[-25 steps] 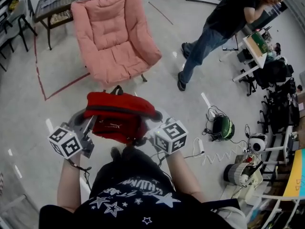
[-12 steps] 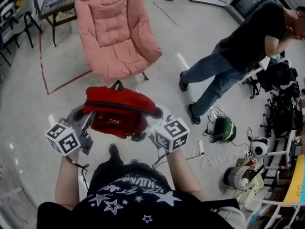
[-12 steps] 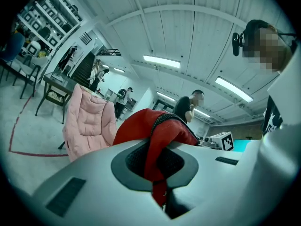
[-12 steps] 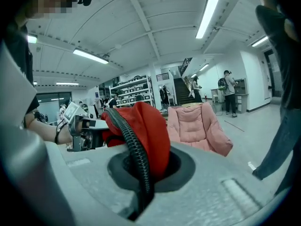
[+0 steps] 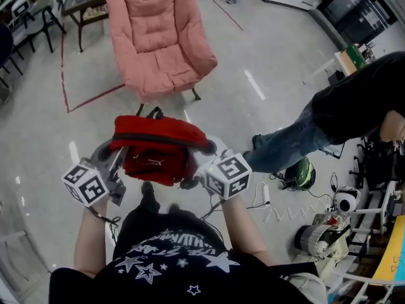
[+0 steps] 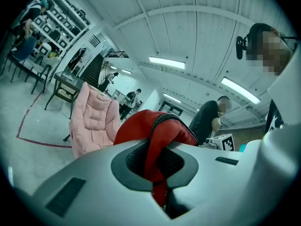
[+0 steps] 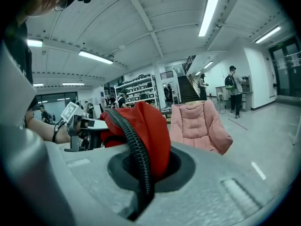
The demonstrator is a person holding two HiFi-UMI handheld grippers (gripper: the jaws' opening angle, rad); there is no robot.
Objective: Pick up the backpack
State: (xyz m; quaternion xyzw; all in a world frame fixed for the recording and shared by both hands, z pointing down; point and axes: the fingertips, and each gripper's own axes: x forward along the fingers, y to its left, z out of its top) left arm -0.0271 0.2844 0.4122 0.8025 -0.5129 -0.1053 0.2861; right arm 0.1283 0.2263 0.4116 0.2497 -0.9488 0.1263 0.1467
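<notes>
Left gripper [image 5: 109, 156], right gripper [image 5: 206, 154] stay clamped on red backpack [image 5: 158, 145]; bystander [image 5: 354, 106] shifted right.

left tool [image 6: 159, 180]: jaws clamped on red backpack [image 6: 136, 128] fabric | pink armchair [image 6: 94, 121] behind, left

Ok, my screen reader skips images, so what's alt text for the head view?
A red backpack is held up, its ends clamped by the left hand-held gripper and the right hand-held gripper. A pink armchair stands beyond it; a person in jeans is at the right.
</notes>
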